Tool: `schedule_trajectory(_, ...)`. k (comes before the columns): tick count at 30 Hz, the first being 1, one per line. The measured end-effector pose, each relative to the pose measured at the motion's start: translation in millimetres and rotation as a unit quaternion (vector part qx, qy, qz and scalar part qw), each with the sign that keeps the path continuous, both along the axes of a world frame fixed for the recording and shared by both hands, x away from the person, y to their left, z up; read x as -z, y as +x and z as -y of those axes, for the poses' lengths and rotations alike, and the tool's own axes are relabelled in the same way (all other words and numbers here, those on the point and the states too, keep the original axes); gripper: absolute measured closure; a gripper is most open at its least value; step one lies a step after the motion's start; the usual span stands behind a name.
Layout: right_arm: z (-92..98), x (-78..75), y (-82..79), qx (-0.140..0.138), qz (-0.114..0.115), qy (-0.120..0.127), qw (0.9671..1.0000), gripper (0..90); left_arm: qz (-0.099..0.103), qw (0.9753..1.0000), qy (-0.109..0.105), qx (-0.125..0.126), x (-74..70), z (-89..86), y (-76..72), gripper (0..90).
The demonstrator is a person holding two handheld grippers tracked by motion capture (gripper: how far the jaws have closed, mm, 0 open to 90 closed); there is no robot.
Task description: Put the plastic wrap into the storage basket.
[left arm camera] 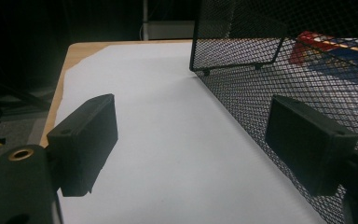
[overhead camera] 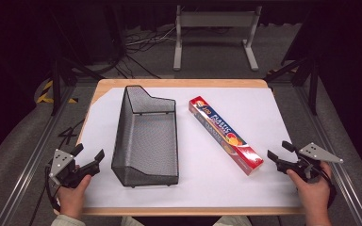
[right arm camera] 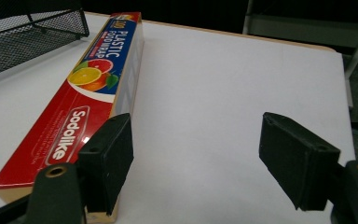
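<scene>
So there's a black mesh basket sitting mid-table on the white sheet, with a plastic wrap box lying flat to its right. Both the left gripper and right gripper sit wide open at the near corners holding nothing, probably parked ready to start.

This place looks like a lab or a recording studio, not a home. The wooden surface is covered with a plain white sheet and stands between dark metal rails. Behind it are black walls, loose cables on a grey carpet floor, a grey metal stand, and yellow-black warning tape.
</scene>
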State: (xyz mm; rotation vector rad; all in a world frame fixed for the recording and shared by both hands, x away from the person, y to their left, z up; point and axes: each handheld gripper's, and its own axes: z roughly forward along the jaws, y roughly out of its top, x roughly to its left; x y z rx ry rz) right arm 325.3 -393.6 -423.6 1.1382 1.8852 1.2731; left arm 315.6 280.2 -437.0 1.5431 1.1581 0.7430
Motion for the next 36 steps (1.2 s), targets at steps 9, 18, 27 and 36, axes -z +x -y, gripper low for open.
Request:
schedule_trajectory(9,-8.5,-7.0,-0.3,0.007,-0.016,-0.018,0.9997,25.6,0.006,0.9998,0.013,0.014,-1.1,11.1,0.4,17.8)
schedule_trajectory(18,-14.3,-20.4,-0.7,-0.002,-0.012,-0.017,0.9998,22.6,0.001,0.9999,-0.006,0.009,0.7,5.5,0.0,17.8)
schedule_trajectory(27,-26.0,-37.7,0.2,-0.028,-0.023,0.002,0.9993,21.7,0.001,1.0000,0.001,0.008,2.9,6.5,-0.4,17.9)
schedule_trajectory(36,-43.7,-47.1,13.3,-0.053,-0.056,-0.009,0.9970,21.0,-0.002,0.9999,0.007,0.011,3.8,8.3,-0.1,17.9)
